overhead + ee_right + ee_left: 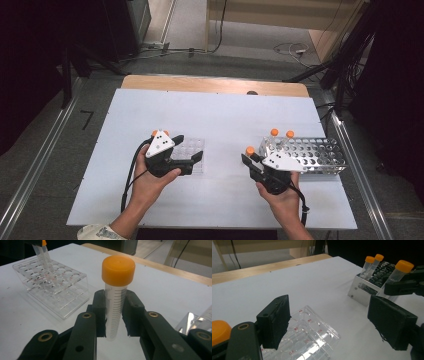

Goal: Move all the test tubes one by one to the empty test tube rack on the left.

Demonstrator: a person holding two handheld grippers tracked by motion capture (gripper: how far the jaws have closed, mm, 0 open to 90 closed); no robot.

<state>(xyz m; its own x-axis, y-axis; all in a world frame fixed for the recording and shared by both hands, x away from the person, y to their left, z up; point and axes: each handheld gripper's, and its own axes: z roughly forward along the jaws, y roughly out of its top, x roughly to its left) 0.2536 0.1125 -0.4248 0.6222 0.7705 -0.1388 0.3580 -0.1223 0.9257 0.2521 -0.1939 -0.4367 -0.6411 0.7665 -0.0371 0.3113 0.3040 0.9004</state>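
My right gripper point(116, 315) is shut on a clear graduated tube with an orange cap point(117, 285), held upright a little above the white table; from above, that gripper point(250, 161) sits just left of the metal rack point(320, 156). Two more orange-capped tubes point(281, 134) stand in the rack's near-left corner. My left gripper point(332, 322) stands open over a clear plastic rack point(312, 337) with nothing between its pads; the high view shows it point(192, 159) at that rack's front edge. One orange-capped tube point(44, 257) stands in the clear rack point(53, 282).
The white board point(220, 120) lies on a wooden table whose far edge point(215, 84) shows. A metal rail point(357, 170) runs along the right side. Cables lie on the floor beyond the table.
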